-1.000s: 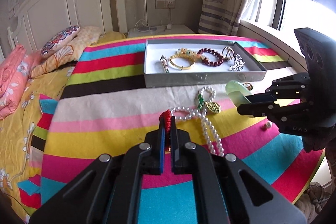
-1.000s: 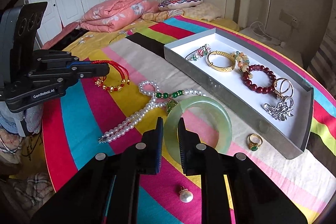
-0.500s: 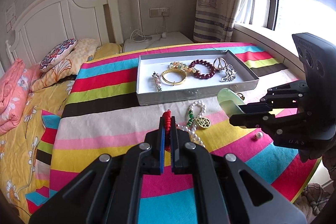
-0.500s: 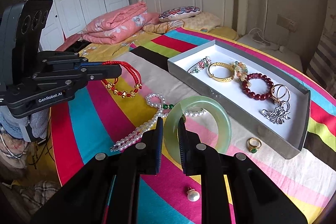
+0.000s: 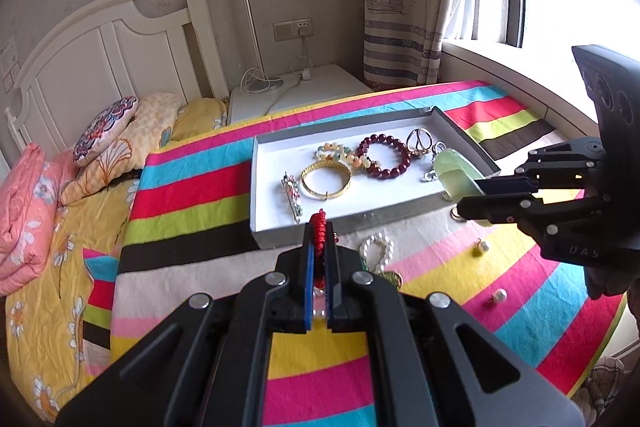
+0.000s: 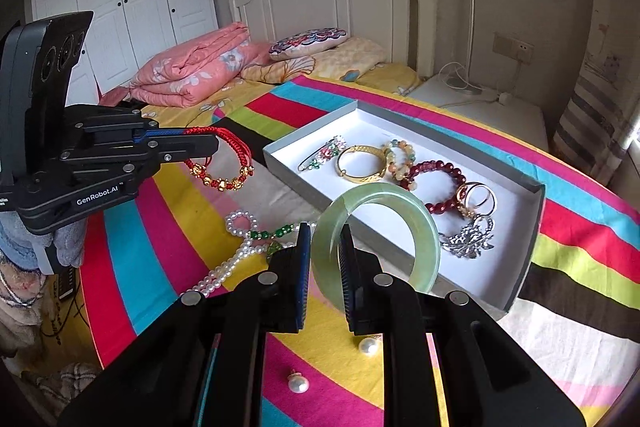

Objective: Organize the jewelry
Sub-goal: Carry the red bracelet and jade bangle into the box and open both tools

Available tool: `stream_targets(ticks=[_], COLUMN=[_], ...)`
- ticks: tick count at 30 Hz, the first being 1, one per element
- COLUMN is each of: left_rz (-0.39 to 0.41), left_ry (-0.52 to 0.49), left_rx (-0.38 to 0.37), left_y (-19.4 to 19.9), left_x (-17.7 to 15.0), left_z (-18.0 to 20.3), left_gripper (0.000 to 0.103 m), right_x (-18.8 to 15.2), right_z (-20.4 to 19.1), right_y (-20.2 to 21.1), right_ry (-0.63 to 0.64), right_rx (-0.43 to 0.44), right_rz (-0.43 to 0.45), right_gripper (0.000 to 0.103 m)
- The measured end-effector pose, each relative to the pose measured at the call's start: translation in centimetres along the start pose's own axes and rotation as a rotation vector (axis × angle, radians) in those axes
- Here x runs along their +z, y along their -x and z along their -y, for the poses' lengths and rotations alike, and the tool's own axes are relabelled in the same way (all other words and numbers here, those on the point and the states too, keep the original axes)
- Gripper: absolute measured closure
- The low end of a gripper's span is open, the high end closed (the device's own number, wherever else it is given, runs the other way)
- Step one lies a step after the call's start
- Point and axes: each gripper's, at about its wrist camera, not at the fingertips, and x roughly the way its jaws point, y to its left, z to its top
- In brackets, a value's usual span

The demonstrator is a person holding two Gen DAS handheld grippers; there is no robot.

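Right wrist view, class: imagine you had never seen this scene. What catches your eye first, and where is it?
The pale green bangle stands out first, pinched on edge in the right gripper just before the white tray. To its left, the left gripper holds a red cord bracelet hanging above the striped cloth. A pearl necklace lies on the cloth between them.

Left tongs [image 5: 319, 241] clamped tight; right tongs [image 6: 324, 247] clamped, raised alongside
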Motion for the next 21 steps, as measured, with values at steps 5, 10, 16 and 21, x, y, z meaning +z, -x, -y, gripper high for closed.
stream_targets(ticks=[5, 10, 16, 21], left_rz=[-0.003, -0.013, -0.072, -0.134], left_ry=[-0.007, 0.016, 0.092, 0.142], left_rx=[0.024, 0.046, 0.051, 0.043], left_y=[-1.9, -4.6, -9.6, -13.6], left_x=[3.0, 6.3, 8.7, 9.2], left_z=[-0.3, -1.3, -3.0, -4.0], left_gripper=[0.099, 0.099, 0.099, 0.099], right_x=[1.4, 3.0, 3.7, 3.5], right_z=[1.3, 2.3, 3.0, 3.1], right_y=[-1.5, -3.5, -6.1, -7.8], right_ry=[-0.003, 0.000, -0.010, -0.003], right_rx=[-0.032, -0.074, -0.115, -0.130], right_rz=[-0.041, -0.076, -0.101, -0.141], right_gripper=[0.087, 0.087, 0.087, 0.087])
